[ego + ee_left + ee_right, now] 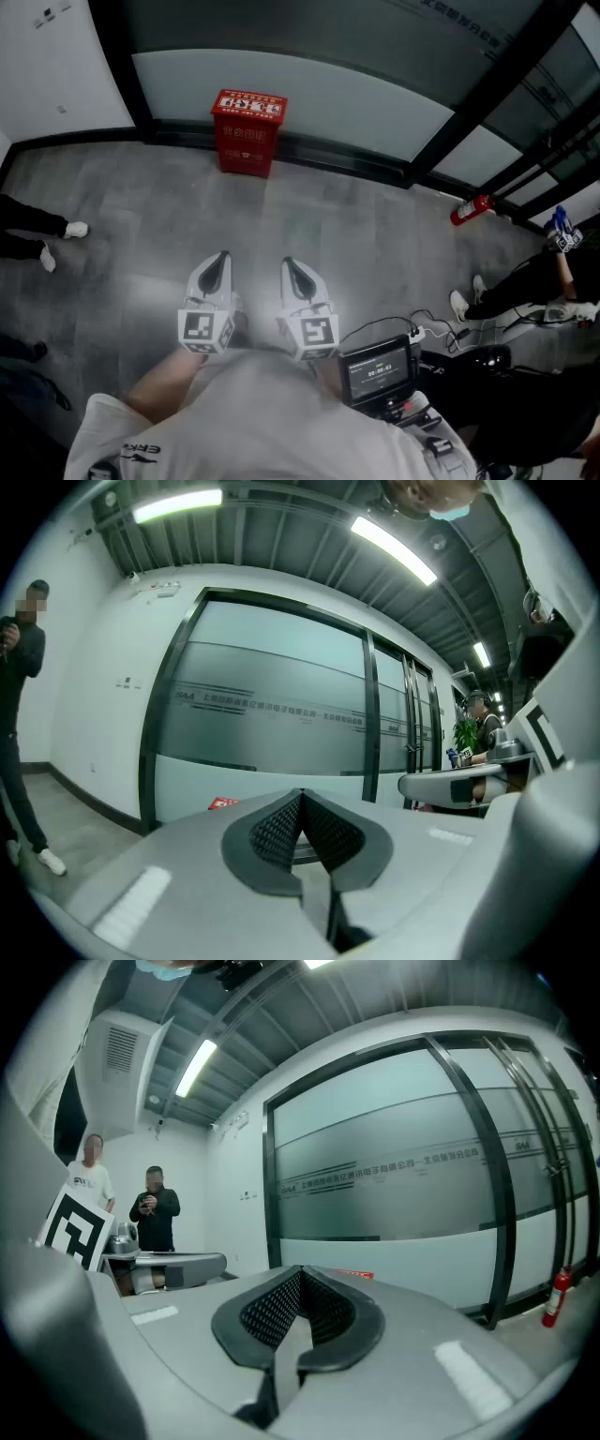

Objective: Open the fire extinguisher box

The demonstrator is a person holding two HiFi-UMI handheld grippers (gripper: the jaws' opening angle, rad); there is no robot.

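A red fire extinguisher box (247, 132) stands on the floor against the frosted glass wall, lid closed. Only its top shows past the jaws as a red sliver, the box (223, 802) in the left gripper view and the box (355, 1274) in the right gripper view. My left gripper (222, 255) and right gripper (287, 262) hang side by side well short of the box, both shut with nothing between the jaws. The left gripper (300, 795) and right gripper (299, 1270) point toward the glass wall.
A loose red fire extinguisher (472, 209) lies on the floor at the right by the black frame post; the same extinguisher (557, 1297) shows upright in the right gripper view. People stand at the left (37, 228) and right (525, 281). A device with a screen (380, 367) and cables sits beside me.
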